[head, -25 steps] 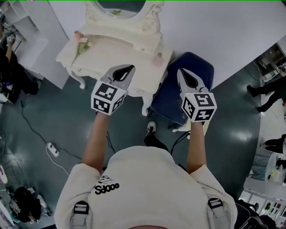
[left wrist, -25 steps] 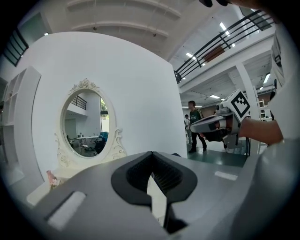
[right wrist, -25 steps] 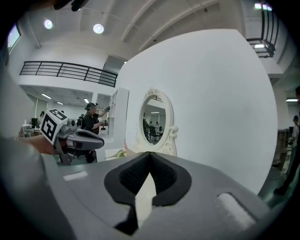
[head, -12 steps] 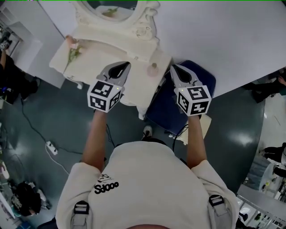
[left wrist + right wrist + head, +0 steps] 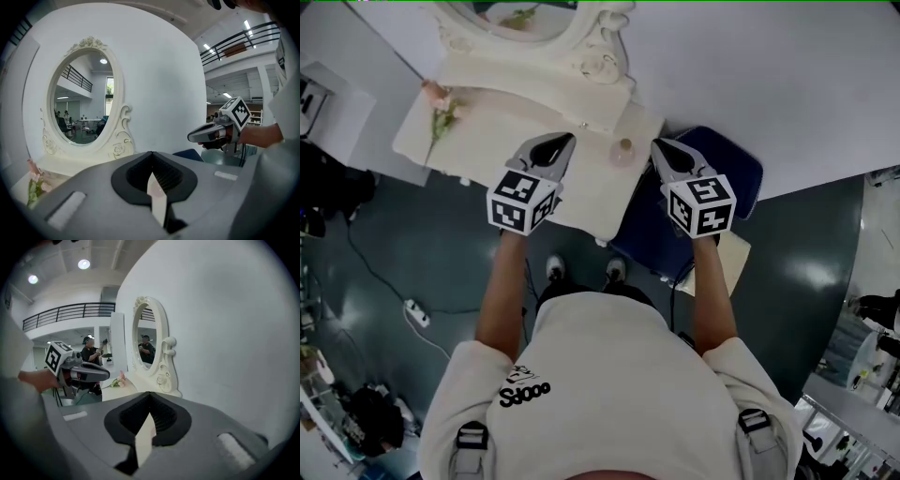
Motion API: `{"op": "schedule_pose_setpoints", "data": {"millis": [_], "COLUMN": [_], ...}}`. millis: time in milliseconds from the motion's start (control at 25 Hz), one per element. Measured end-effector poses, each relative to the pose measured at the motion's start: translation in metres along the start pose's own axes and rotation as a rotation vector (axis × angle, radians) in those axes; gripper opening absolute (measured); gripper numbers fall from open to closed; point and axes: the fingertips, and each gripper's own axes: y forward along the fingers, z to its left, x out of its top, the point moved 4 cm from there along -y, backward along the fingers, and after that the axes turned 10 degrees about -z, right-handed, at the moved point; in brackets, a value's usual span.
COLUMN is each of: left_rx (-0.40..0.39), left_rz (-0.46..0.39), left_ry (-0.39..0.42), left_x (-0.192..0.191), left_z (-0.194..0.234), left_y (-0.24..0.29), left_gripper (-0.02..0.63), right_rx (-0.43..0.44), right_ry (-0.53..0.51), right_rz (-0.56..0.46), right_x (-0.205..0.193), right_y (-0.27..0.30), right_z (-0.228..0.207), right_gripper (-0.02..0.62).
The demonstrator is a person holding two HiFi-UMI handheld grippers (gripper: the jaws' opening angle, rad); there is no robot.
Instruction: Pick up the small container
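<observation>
On vanity surface [image 5: 502,127], small container [image 5: 622,150] sits btwn left gripper [image 5: 562,143] & right gripper [image 5: 662,150], both pressed together, empty; right nearer, container just to its left.

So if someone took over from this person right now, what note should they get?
Left gripper: fingers closed, empty, above the dressing table.
Right gripper: fingers closed, empty, by the table's right corner.
Small container: standing on the table near that corner, between the two grippers, untouched.
Done: nothing picked up yet.
Left: probably open the nearer right gripper's fingers, close them on the container, lift.
</observation>
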Motion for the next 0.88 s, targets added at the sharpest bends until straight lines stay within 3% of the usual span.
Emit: {"op": "schedule_pose_setpoints", "data": {"millis": [160,320,400,720,880], "left_rx": [-0.058,-0.079,-0.086,-0.072,-0.039], "left_rz": [0.026,0.075,0.095,0.187,0.209], "left_ry": [-0.014,-0.087,-0.134,-0.208,-0.236], "left_x": [-0.012,-0.041,-0.055,-0.105,-0.122], "left_z": [0.023,0.047,0.055,0.071,0.078], "left_y": [0.015,0.029,0.032,0.030,0.022], "left_gripper": [0.020,0.020,0.020,0.020,0.020], "right_rx": [-0.066,-0.132,-0.149,-0.124,-0.089], "right_ry": [0.074,0.131,0.129,0.060,0.009], "right_rz": [0.064,0.137,0.183,0.244,0.247], "right_x": [-0.024,-0.059,-0.078,-0.143,-0.168], "right_y": [0.024,0.046,0.056,0.096,0.115], "right_z": [-0.014,-0.029,-0.034,-0.036,-0.034], "right_gripper": [0.002,0.003,0.061,0.187,0.197]}}
